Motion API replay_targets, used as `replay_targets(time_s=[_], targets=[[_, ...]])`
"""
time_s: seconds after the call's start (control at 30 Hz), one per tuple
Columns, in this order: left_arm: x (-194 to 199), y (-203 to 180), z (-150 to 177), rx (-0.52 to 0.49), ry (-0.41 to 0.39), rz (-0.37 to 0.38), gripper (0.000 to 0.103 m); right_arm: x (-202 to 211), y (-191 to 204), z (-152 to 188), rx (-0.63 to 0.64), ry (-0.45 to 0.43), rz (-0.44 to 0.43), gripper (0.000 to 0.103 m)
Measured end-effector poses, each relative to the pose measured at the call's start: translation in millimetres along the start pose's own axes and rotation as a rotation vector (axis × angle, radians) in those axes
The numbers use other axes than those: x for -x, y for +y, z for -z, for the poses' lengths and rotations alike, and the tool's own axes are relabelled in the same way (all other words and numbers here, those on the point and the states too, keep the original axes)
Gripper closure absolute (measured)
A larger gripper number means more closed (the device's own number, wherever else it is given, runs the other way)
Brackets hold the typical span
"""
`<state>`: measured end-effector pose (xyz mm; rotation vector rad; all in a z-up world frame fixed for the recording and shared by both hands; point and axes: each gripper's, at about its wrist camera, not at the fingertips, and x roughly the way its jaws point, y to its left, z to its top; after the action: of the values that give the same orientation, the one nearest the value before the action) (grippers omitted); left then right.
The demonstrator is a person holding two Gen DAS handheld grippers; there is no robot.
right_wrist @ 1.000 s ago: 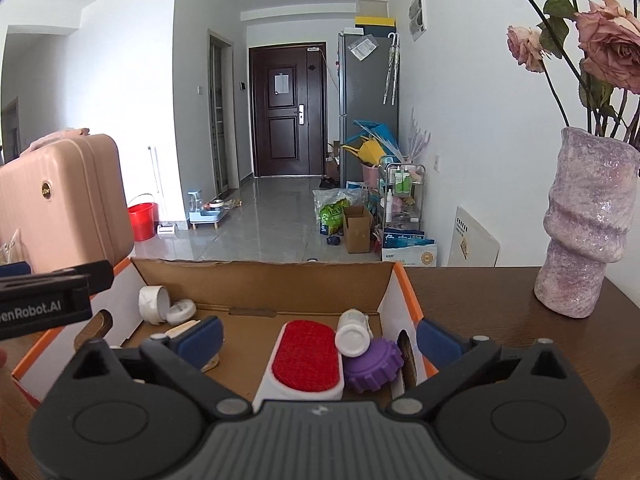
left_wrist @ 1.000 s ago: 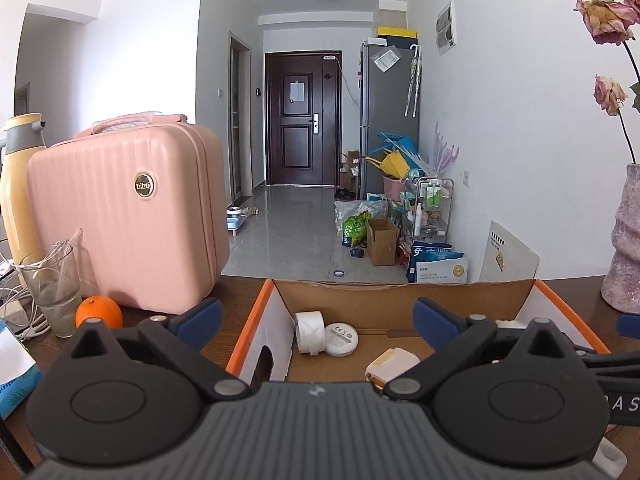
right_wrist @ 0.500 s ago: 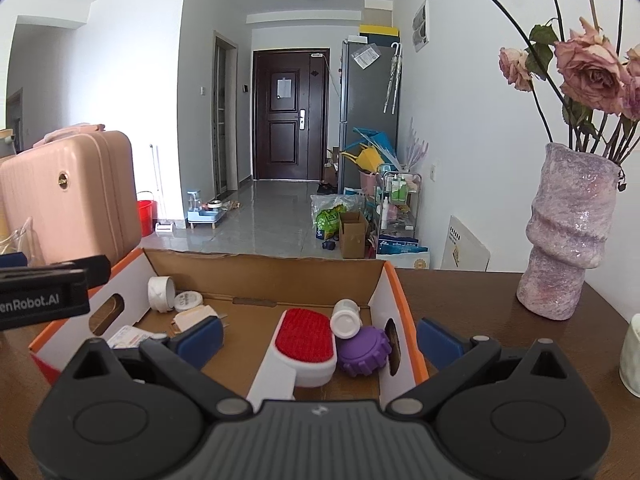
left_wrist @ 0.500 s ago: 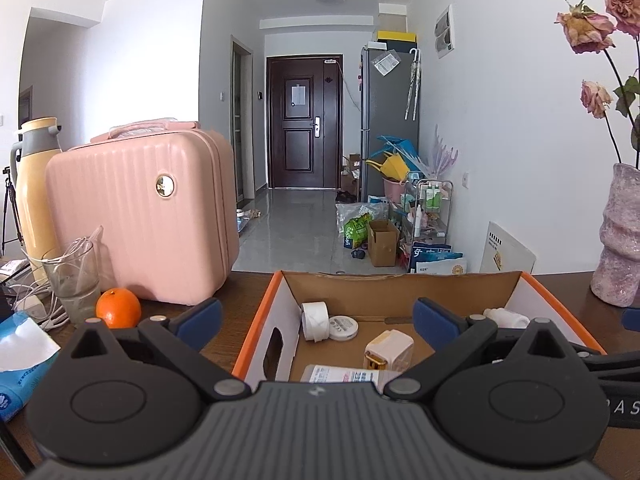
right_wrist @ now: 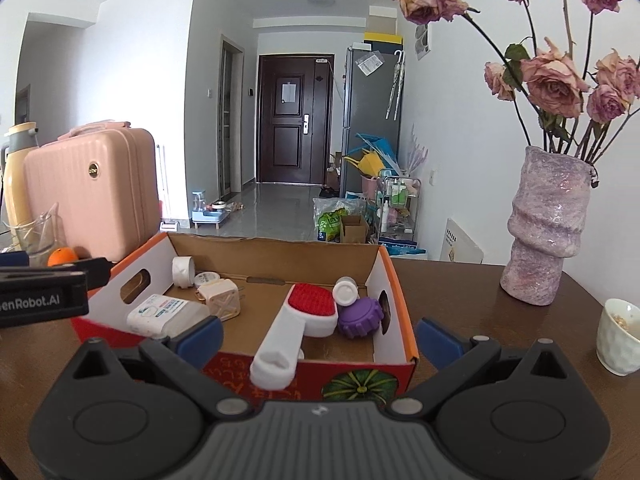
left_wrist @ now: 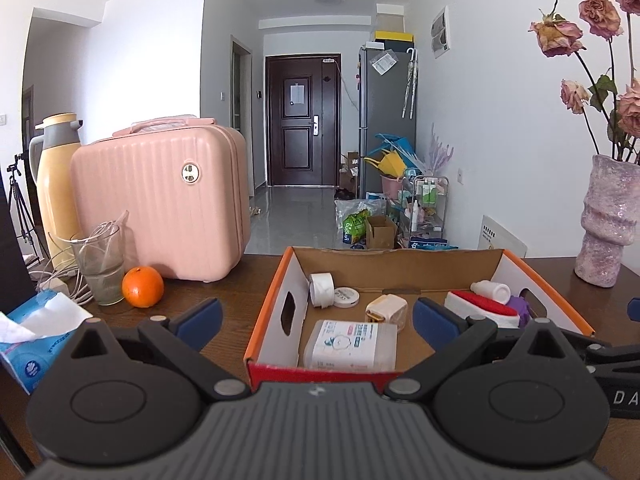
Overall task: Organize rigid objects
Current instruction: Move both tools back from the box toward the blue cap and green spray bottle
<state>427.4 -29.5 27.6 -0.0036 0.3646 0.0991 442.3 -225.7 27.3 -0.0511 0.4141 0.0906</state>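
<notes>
An open cardboard box with orange rims (left_wrist: 272,296) (right_wrist: 394,284) stands on the dark wooden table. It holds a white tape roll (left_wrist: 322,289) (right_wrist: 183,271), a round tin (left_wrist: 346,297), a beige cube (left_wrist: 386,309) (right_wrist: 220,300), a clear plastic container (left_wrist: 352,346) (right_wrist: 160,316), a white brush with a red pad (right_wrist: 308,312) (left_wrist: 480,308), a small white bottle (right_wrist: 345,291) (left_wrist: 490,290) and a purple ridged knob (right_wrist: 360,317). My left gripper (left_wrist: 316,314) is open and empty before the box's near wall. My right gripper (right_wrist: 318,336) is open and empty, also just short of the box.
A pink case (left_wrist: 160,204), a yellow thermos (left_wrist: 56,184), a glass (left_wrist: 100,268), an orange (left_wrist: 143,287) and a tissue pack (left_wrist: 36,332) stand left of the box. A purple vase with dried roses (right_wrist: 548,224) and a white cup (right_wrist: 618,336) stand to the right.
Both grippers have drawn back from the box towards me and risen, so more of the box and its contents shows. Both stay open and empty.
</notes>
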Motion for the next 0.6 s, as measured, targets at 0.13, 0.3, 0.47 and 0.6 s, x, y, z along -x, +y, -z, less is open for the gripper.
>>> replay_targets(time_s=[0.13, 0.3, 0.47, 0.6], targets=[[16, 3, 6, -0.002, 0.0, -0.001, 0.0, 17, 0, 7, -0.004, -0.01, 0.0, 0.0], [35, 7, 14, 0.001, 0.0, -0.001, 0.0, 40, -1, 20, -0.037, -0.031, -0.012, 0.0], [56, 9, 24, -0.004, -0.003, 0.002, 0.0, 60, 2, 35, -0.03, -0.039, -0.017, 0.0], [70, 12, 31, -0.005, -0.004, 0.011, 0.0, 74, 4, 48, -0.026, -0.035, -0.018, 0.0]])
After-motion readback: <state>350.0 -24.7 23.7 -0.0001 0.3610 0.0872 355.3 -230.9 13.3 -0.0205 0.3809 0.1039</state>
